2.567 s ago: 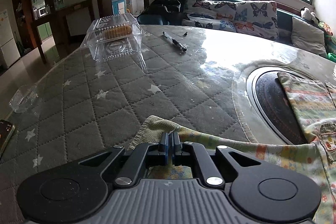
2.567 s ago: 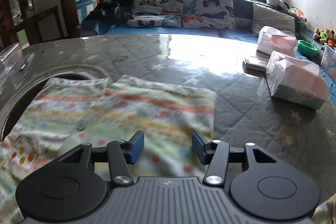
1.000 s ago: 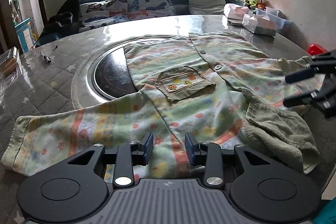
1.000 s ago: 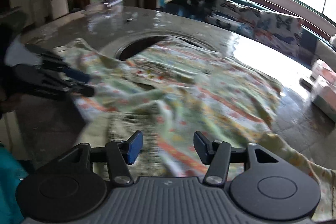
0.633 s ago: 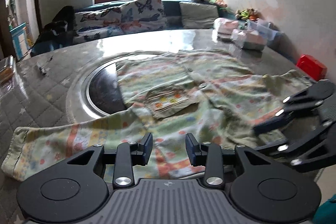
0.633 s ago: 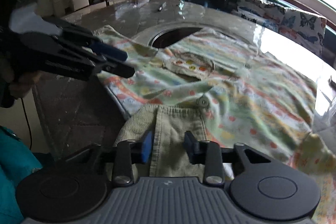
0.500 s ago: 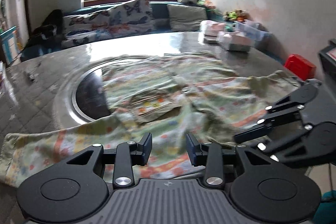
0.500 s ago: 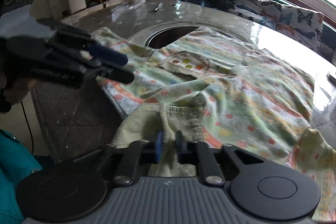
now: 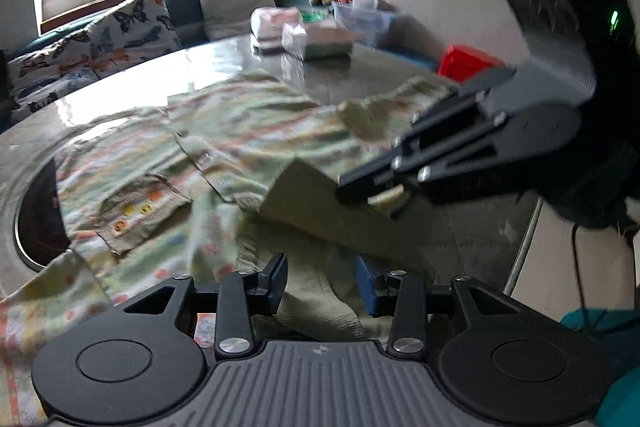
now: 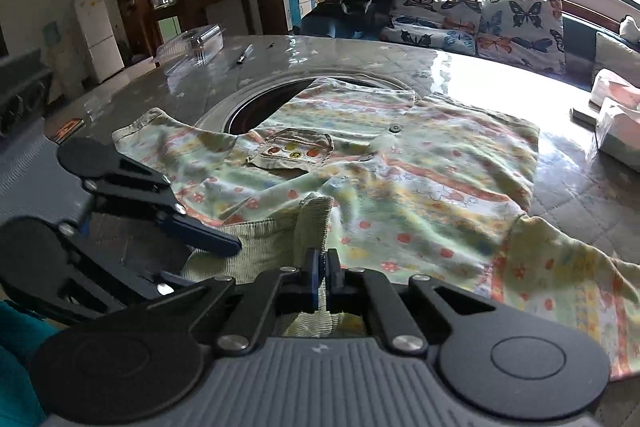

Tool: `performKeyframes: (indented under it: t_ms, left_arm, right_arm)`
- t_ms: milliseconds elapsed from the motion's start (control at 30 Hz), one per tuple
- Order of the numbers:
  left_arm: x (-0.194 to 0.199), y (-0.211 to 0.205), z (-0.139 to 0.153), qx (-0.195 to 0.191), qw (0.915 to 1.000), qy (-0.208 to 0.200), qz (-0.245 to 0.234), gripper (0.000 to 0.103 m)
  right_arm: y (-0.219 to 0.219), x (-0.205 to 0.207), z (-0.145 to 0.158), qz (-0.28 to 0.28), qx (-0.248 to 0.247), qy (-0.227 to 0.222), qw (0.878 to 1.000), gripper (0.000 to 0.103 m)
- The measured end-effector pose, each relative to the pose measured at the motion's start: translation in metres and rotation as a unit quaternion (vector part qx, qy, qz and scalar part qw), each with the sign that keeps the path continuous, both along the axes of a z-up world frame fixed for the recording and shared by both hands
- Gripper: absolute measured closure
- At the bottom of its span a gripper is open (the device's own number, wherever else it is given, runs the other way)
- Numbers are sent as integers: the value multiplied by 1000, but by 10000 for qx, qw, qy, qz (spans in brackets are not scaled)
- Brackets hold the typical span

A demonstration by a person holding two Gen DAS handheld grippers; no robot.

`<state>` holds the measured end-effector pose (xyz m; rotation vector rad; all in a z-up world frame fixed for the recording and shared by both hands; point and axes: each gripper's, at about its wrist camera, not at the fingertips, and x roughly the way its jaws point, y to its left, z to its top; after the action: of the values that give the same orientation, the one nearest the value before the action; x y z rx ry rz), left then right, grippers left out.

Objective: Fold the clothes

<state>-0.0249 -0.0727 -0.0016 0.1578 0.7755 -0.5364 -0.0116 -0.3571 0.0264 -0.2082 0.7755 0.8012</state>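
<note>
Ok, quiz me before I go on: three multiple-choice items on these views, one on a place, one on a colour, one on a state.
1. Where does the shirt's chest pocket lie?
A. beside the round opening in the table
B. on the sofa
C. under the tissue packs

2. What colour is the shirt's ribbed collar?
A. red
B. olive green
C. black

3. How do the jaws stand?
A. both open
B. left gripper open, right gripper shut on the collar
C. both shut

Answers: 1 A, the pocket sits next to the opening; 2 B, olive ribbing shows; 3 B, left gap is wide, right pinches fabric.
</note>
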Motion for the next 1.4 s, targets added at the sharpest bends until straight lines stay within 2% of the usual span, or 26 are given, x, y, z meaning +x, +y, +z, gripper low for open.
performKeyframes:
  t_ms: [133,167,200,233,267,300,433,533,567,733,800,867,1000,1033,1067,1100,1167,1233,1333,1400]
  left_arm:
    - [3,-1,-10,181,9997,107,-82,64]
    - [4,1,-11,146,9998,137,-95,68]
    - [4,3,-12,111,9997,168,-108,78]
    - [5,5,-12,22,9997,213,-116,83]
    - [6,9,-12,-99,9995,267,-122,92]
    - [8,12,-11,-219,9992,320,-128,95]
    - [8,20,-6,-576,9976,368,-124,100]
    - [8,28,-4,-967,9941,470,-108,100]
    - [9,28,-4,-978,9940,474,-75,100]
    - [7,22,-4,-628,9976,290,31,94]
    - [3,18,-3,-443,9989,148,-3,69]
    - [2,13,-3,-240,9997,30,-53,64]
    - [6,6,-11,-10,9998,96,-159,67]
    - [7,6,-12,-7,9998,95,-189,72]
    - [7,6,-12,-5,9997,94,-219,90]
    - [9,8,-12,-109,9996,151,-220,96]
    - [13,18,-9,-625,9975,286,-148,98]
    - [15,26,-6,-982,9945,340,-105,98]
    - [21,32,-13,-1252,9904,582,-66,99]
    - [22,31,-20,-1203,9902,705,-80,99]
  right_arm:
    - [-1,1,-1,-26,24,32,10000,101]
    - [-1,1,-2,-37,28,40,10000,101]
    - [-1,1,-3,-48,31,47,10000,101]
    - [0,1,-3,-59,35,54,10000,101]
    - [0,2,-4,-69,39,61,10000,101]
    - [0,2,-4,-71,42,64,9999,101]
    - [0,1,-1,-79,74,35,9999,101]
    - [-2,0,3,-119,122,6,9999,101]
    - [-2,0,3,-131,122,4,9998,101]
    - [1,-1,1,-117,79,30,9999,101]
    - [1,-1,2,-103,88,22,9999,101]
    - [1,-1,2,-95,95,19,9999,101]
    - [1,-2,3,-95,113,12,9999,101]
    - [0,-2,3,-104,124,12,9999,101]
    - [0,-2,3,-111,132,11,9999,101]
    - [-1,-2,3,-119,137,7,9998,101]
    - [-2,-3,5,-136,161,-2,9998,101]
    - [-2,-3,7,-135,180,2,9997,101]
    - [0,-3,8,-109,201,-4,9997,101]
    - [2,-2,8,-84,218,2,9997,101]
